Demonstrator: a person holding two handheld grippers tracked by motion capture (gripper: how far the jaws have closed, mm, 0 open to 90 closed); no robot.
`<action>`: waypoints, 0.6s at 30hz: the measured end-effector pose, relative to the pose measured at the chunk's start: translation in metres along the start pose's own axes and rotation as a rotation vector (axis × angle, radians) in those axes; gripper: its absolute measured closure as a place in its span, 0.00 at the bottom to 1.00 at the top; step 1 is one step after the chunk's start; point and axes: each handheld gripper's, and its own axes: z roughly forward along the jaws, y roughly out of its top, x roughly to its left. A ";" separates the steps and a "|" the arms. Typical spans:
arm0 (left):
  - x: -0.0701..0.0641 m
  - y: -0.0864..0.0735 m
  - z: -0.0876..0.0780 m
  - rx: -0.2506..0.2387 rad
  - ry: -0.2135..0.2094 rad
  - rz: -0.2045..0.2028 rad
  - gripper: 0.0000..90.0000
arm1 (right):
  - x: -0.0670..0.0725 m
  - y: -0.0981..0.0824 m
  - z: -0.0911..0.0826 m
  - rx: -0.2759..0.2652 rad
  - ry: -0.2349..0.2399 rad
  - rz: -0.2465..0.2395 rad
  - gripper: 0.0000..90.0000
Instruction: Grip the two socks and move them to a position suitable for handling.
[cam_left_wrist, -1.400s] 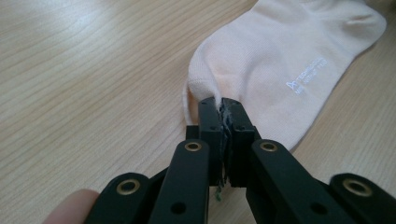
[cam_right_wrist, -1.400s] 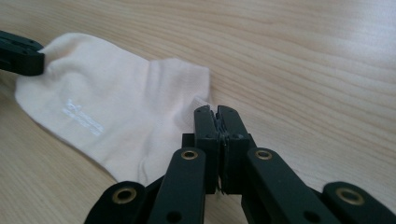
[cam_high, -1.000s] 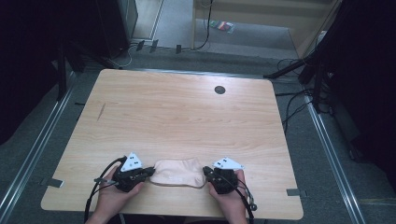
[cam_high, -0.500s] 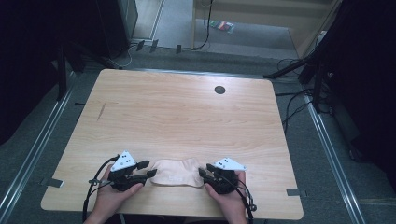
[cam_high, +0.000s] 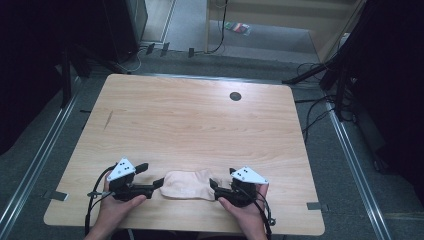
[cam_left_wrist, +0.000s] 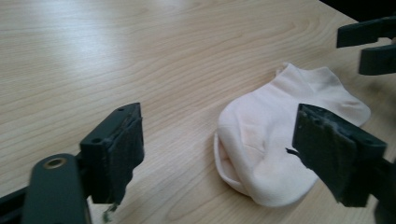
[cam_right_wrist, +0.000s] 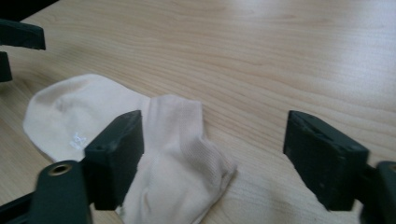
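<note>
Sock (cam_high: 186, 184) lies flat on table (cam_high: 200, 125) near my edge, between both grippers; left gripper (cam_high: 150, 181) and right gripper (cam_high: 216, 187) have just been opening, jaws now wide, nothing pinched; reads as release step, prob. after laying it out; next I'd back both off w/o dragging fabric.
</note>
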 end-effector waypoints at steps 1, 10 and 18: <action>0.003 0.000 -0.001 -0.006 -0.002 -0.006 0.14 | 0.000 0.001 -0.001 -0.001 0.001 0.005 0.13; 0.017 0.001 -0.013 -0.042 0.067 -0.034 0.09 | -0.006 0.005 -0.003 -0.003 0.030 0.045 0.01; 0.027 -0.001 -0.020 -0.057 0.138 -0.040 0.09 | -0.013 0.010 -0.011 -0.030 0.007 0.040 0.00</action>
